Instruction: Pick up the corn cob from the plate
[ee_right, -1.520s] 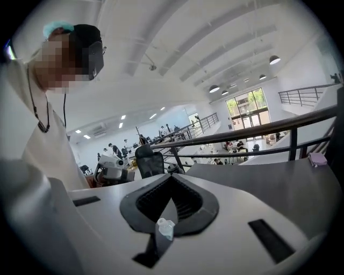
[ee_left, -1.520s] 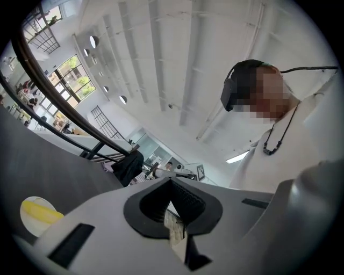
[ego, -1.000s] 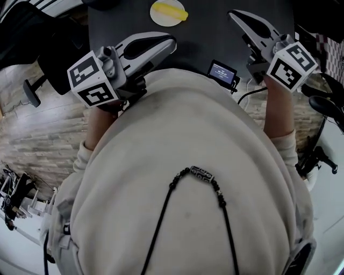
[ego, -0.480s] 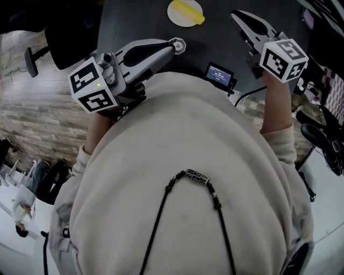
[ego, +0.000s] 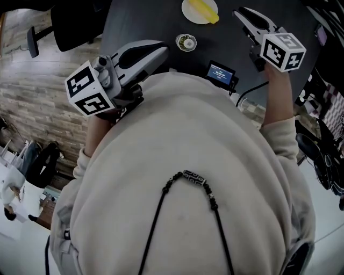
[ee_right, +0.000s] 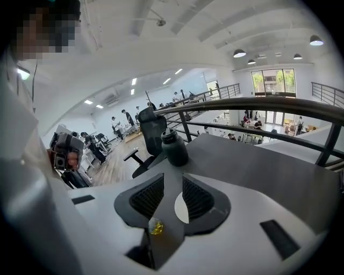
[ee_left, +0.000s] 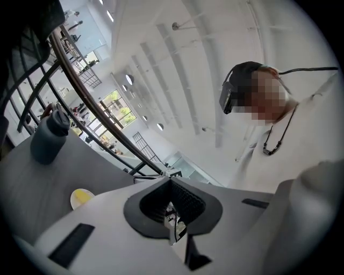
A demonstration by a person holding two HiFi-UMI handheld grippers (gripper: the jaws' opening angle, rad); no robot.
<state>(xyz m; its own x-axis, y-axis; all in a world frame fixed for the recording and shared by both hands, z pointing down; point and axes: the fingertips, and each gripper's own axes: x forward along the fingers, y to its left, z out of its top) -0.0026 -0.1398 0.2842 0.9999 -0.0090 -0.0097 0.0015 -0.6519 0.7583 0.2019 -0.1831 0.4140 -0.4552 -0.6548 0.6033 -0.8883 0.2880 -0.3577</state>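
Fingers (ee_right: 198,196) of the right gripper (ee_right: 173,182) stood a little apart and had just been opening, with nothing held; only a sliver of the round white plate (ee_right: 181,209) showed through the gap. Pads of the left gripper (ee_left: 172,185) were pressed together, empty, held close to the person's cream sweatshirt (ego: 188,177). Reaching seemed the step in hand: the right jaws would likely need to spread wider, line up across the short yellow corn cob (ego: 205,9) and close at its middle so it would not roll. That cob lay on the plate at the far edge of the dark grey tabletop (ego: 145,21), near and to the left of the right gripper's tips. Around it was a bright open hall with a curved dark railing (ee_right: 258,103), a black office chair (ee_right: 151,129), a squat dark bottle (ee_right: 174,146), a small black screen device (ego: 221,72) and a small pale cup (ego: 186,42)
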